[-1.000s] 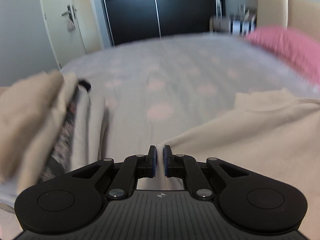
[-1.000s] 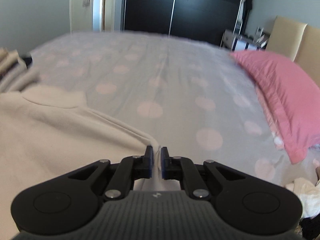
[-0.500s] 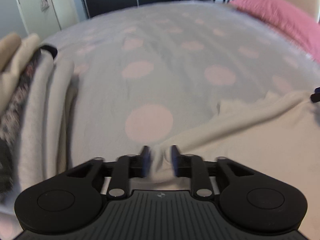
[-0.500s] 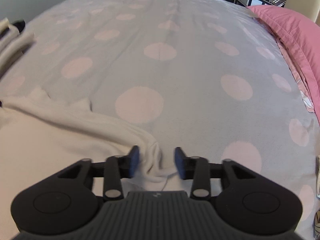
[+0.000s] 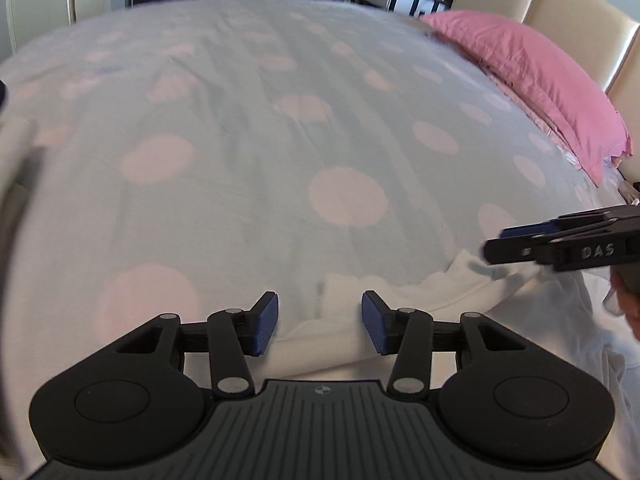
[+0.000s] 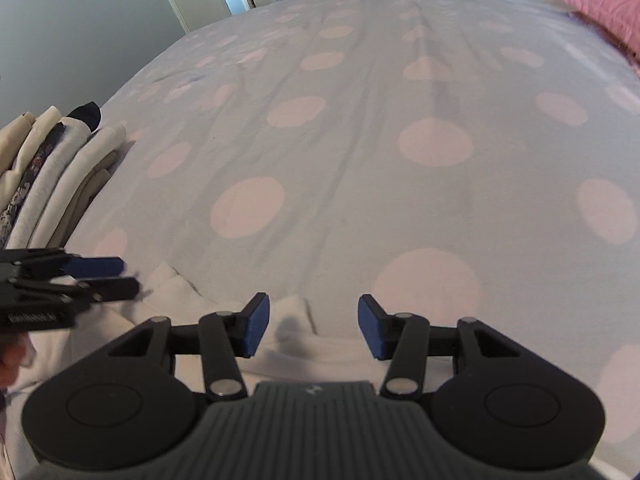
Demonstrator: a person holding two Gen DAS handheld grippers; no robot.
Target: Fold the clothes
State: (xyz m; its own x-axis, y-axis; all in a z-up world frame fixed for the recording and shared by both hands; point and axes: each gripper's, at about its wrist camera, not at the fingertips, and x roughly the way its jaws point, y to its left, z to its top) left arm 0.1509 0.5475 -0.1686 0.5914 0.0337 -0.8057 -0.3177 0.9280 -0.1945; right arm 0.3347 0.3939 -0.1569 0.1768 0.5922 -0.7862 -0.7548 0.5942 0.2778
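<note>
Left wrist view, left claw opening over cream garment, gripping nothing, right claw open likewise.

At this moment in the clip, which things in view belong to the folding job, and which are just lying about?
Part of the job:
- cream garment, spread on the bed, lying between both sets of fingers
- left gripper, jaws opening
- right gripper, open
- stack of folded clothes

Just lying about:
- pink pillow
- dotted bedspread
- cream headboard

The cream garment runs hidden beneath the left gripper; far furniture blurs.
</note>
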